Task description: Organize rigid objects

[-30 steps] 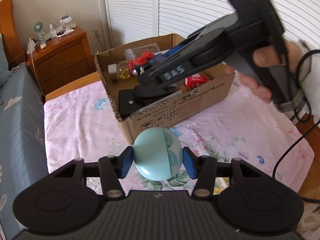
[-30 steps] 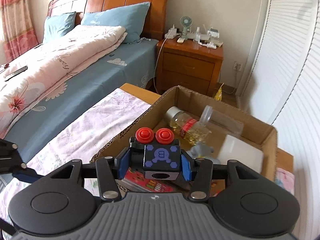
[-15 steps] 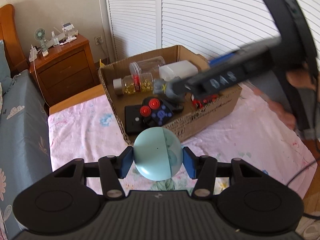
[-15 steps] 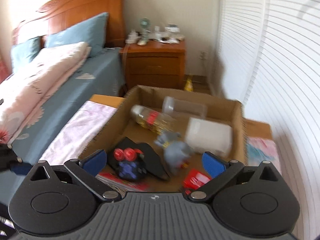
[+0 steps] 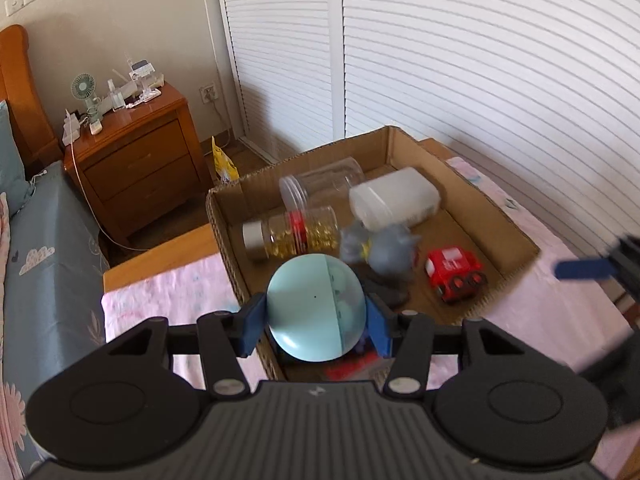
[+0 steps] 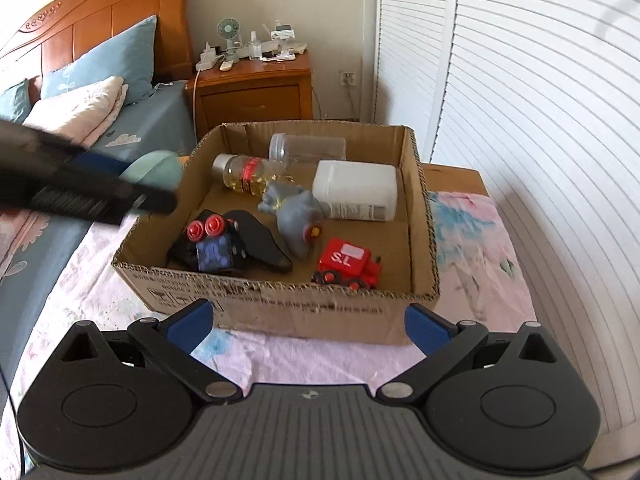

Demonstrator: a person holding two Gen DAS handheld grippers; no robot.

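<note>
My left gripper [image 5: 316, 318] is shut on a pale blue-green ball [image 5: 316, 307] and holds it above the near left corner of the open cardboard box [image 5: 516, 236]. The ball also shows in the right wrist view [image 6: 154, 170], left of the box [image 6: 280, 312]. My right gripper [image 6: 306, 322] is open and empty, drawn back in front of the box's near wall. In the box lie a black toy with red buttons [image 6: 214, 242], a grey figure [image 6: 296, 214], a red toy truck [image 6: 348, 262], a bottle of yellow capsules [image 6: 248, 172], a clear jar [image 6: 308, 148] and a white container [image 6: 356, 190].
The box stands on a pink flowered cloth [image 6: 472, 272] over a low table. A wooden nightstand [image 6: 256, 92] with a small fan is behind it, a bed [image 6: 72, 120] to the left, louvred white doors [image 6: 520, 80] to the right.
My right gripper opened, dropped the black toy with red buttons into the box and drew back. My left gripper carried the ball forward over the box's corner.
</note>
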